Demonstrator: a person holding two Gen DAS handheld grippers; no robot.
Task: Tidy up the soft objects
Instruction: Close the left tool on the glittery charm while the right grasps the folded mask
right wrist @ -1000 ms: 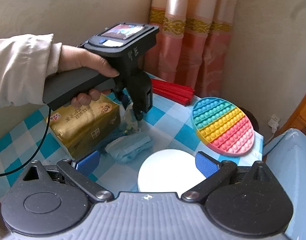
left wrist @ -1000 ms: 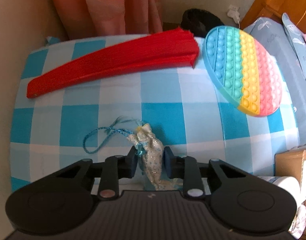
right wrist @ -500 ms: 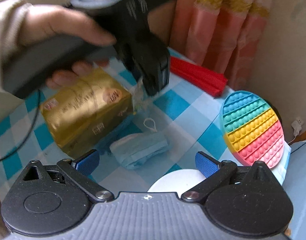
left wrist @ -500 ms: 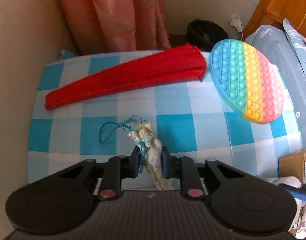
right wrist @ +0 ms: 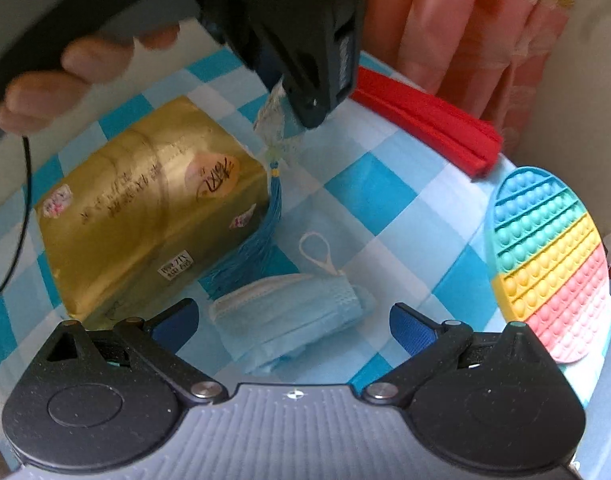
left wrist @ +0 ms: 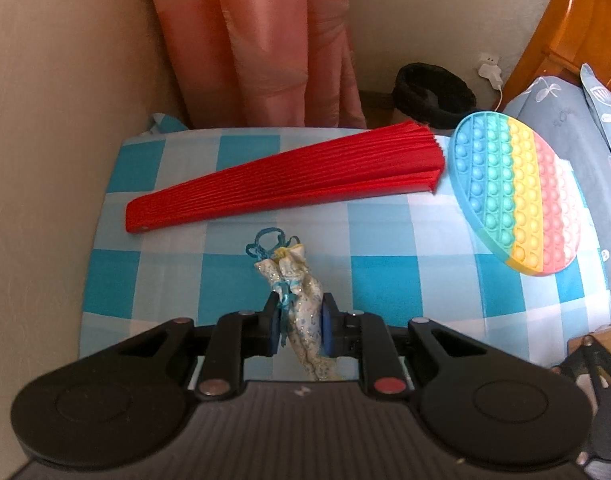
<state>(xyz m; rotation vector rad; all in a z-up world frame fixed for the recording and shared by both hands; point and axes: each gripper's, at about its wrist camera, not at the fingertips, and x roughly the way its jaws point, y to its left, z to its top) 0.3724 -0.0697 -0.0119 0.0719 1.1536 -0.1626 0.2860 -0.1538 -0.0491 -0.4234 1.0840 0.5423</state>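
Note:
My left gripper [left wrist: 298,328] is shut on a small white-and-blue fabric sachet [left wrist: 295,286] with a blue cord loop, held above the checked tablecloth. In the right wrist view the sachet [right wrist: 271,114] hangs from the left gripper with its blue tassel [right wrist: 257,248] trailing down. My right gripper [right wrist: 293,324] is open, its jaws on either side of a folded light-blue face mask [right wrist: 289,312] lying on the cloth.
A gold tissue pack [right wrist: 145,204] lies left of the mask. A folded red fan [left wrist: 289,176] lies at the back, a rainbow pop-it pad [left wrist: 517,192] at the right. Pink curtains [left wrist: 257,40] and walls close the corner. The tablecloth [left wrist: 385,272] ends at the right.
The left gripper has lifted the sachet off the cloth, tassel now dangling. The right gripper has moved forward and down over the face mask; the white disc has left its view.

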